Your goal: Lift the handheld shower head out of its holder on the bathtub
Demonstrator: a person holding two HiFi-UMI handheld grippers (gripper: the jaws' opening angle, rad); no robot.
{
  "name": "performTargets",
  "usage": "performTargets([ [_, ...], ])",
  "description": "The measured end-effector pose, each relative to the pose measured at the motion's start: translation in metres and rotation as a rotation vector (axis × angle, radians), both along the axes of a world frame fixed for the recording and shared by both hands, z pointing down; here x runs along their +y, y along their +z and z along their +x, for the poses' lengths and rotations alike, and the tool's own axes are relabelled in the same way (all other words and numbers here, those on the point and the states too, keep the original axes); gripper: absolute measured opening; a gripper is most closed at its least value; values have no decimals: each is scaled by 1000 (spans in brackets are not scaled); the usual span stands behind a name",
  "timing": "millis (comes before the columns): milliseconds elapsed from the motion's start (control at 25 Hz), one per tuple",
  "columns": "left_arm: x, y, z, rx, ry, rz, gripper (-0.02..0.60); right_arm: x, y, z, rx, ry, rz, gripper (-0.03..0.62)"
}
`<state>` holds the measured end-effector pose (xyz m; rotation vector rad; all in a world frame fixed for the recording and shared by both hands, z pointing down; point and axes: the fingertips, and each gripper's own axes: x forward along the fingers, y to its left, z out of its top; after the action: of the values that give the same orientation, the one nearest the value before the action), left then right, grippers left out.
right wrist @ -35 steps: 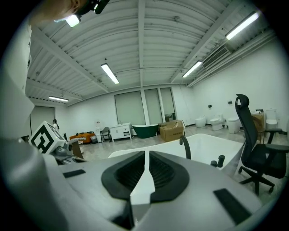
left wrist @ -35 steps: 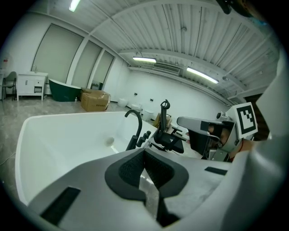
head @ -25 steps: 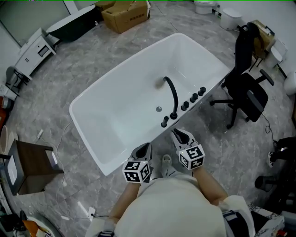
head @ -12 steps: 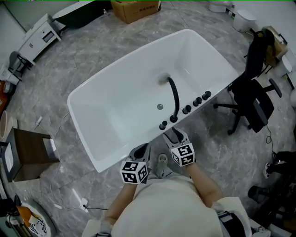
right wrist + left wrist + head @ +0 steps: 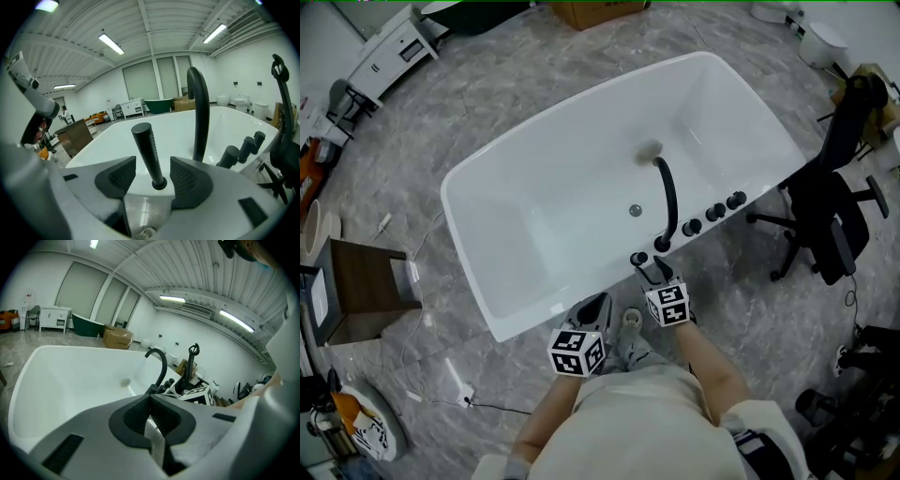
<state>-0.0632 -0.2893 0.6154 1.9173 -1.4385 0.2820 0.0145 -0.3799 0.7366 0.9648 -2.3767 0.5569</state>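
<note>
The handheld shower head (image 5: pixel 149 151) is a black stick standing upright in its holder on the white bathtub's rim (image 5: pixel 140 197); in the head view the shower head (image 5: pixel 638 259) is at the near rim. My right gripper (image 5: pixel 148 174) has its jaws opening, one on each side of the stick, pads not touching it. In the head view the right gripper (image 5: pixel 653 273) sits at the rim. My left gripper (image 5: pixel 150 414) is shut and empty, short of the tub; the head view shows the left gripper (image 5: pixel 595 307) beside the rim.
A black curved spout (image 5: pixel 667 202) and three black knobs (image 5: pixel 715 213) stand on the rim right of the shower head. A black office chair (image 5: pixel 830 220) is to the right, a wooden side table (image 5: pixel 361 286) to the left. A cable (image 5: pixel 441 375) lies on the floor.
The right gripper has gone forward and down to the tub rim, and its jaws now stand round the shower head. The left gripper has shifted only a little.
</note>
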Motion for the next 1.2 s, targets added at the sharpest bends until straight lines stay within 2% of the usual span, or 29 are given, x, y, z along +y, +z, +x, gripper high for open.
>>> performTargets([
  [240, -3, 4, 2, -1, -1, -11, 20, -10, 35, -11, 66, -55, -43, 218],
  [560, 8, 17, -7, -4, -18, -56, 20, -13, 68, -23, 131, -70, -96, 213],
  [680, 8, 20, -9, -4, -19, -61, 20, -16, 71, -25, 142, -71, -94, 156],
  [960, 11, 21, -7, 12, -4, -61, 20, -18, 67, -27, 179, -89, -91, 144],
  [1200, 18, 16, -8, 14, 17, -52, 20, -18, 46, -27, 193, -59, -31, 144],
])
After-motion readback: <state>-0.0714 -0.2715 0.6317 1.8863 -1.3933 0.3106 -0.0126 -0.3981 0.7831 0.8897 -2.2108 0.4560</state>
